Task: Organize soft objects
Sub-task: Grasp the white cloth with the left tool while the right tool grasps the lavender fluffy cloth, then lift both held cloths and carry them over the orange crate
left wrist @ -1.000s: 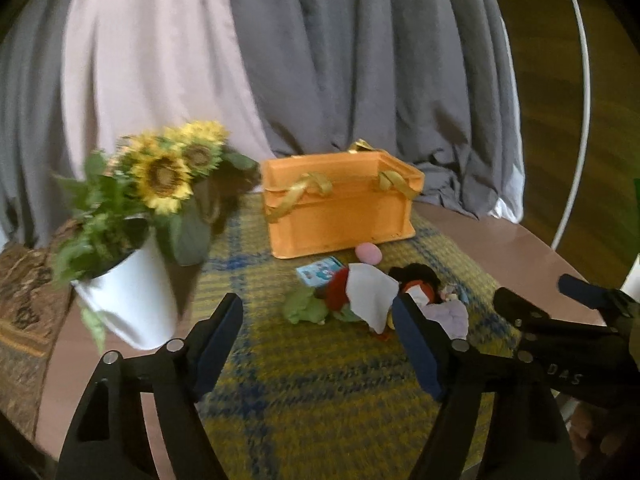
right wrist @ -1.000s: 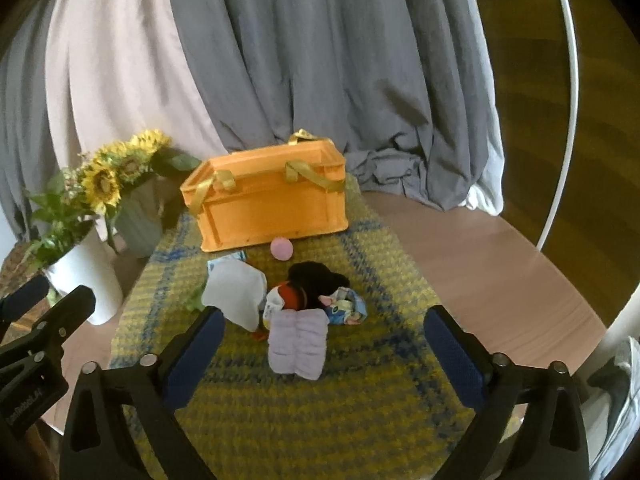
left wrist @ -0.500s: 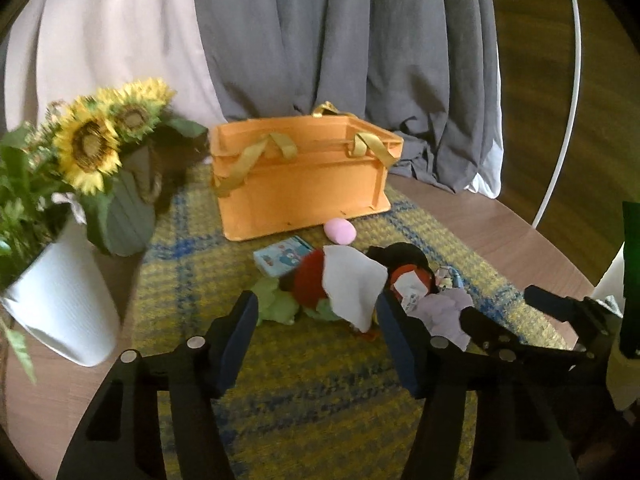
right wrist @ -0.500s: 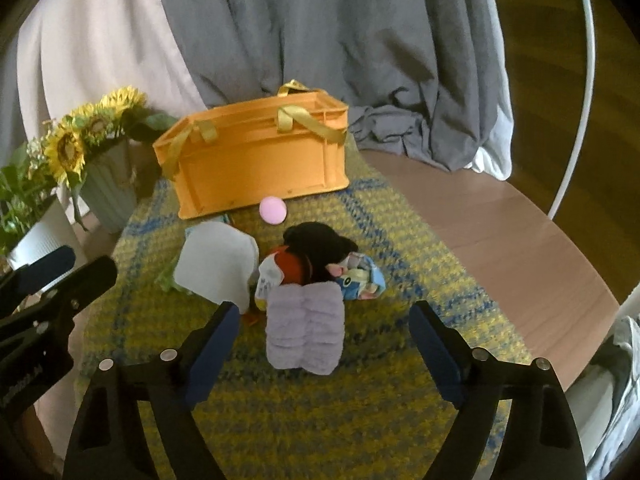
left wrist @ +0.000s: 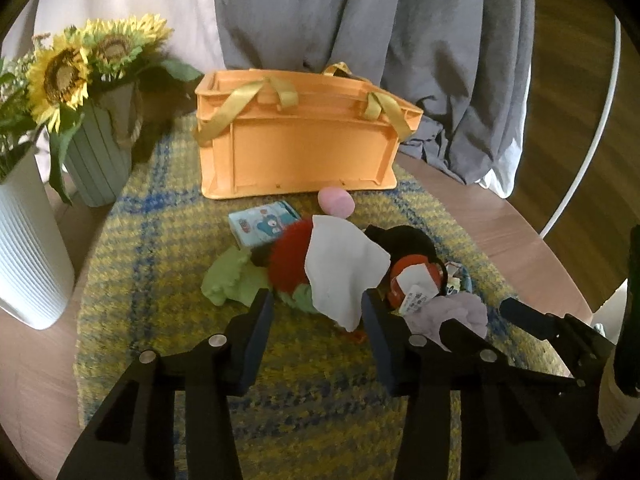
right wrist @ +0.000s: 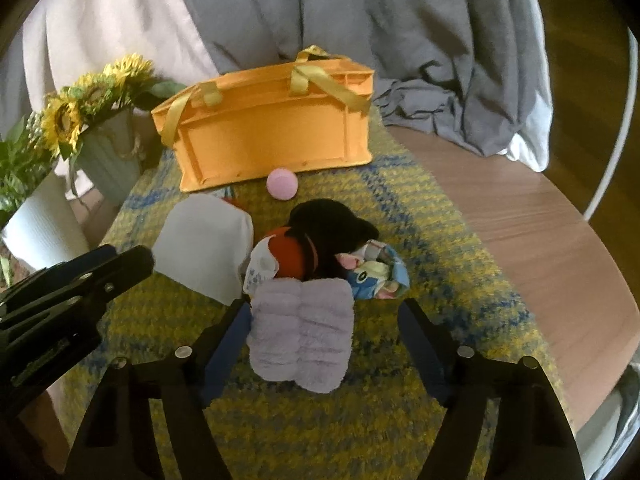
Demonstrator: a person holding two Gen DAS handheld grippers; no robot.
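Observation:
A pile of soft things lies on the yellow-blue mat (left wrist: 160,312) in front of an orange crate (left wrist: 304,148) (right wrist: 272,140). My left gripper (left wrist: 316,304) is open, its tips on either side of the lower edge of a white cloth (left wrist: 340,268) that drapes a red plush (left wrist: 290,256). My right gripper (right wrist: 324,316) is open, its jaws on either side of a folded lilac fluffy cloth (right wrist: 304,336) without touching it. A black plush (right wrist: 328,220), a pink ball (right wrist: 282,184), a green cloth (left wrist: 232,280) and a printed blue pouch (right wrist: 380,276) lie in the pile.
A white ribbed vase (left wrist: 24,256) and a green pot of sunflowers (left wrist: 100,160) stand at the left. Grey curtains (left wrist: 360,20) hang behind the crate. A small printed packet (left wrist: 264,228) lies near the crate. The round wooden table's edge (right wrist: 580,240) curves at the right.
Both grippers have moved forward and down toward the pile. The left now brackets the white cloth's edge and the right brackets the lilac cloth.

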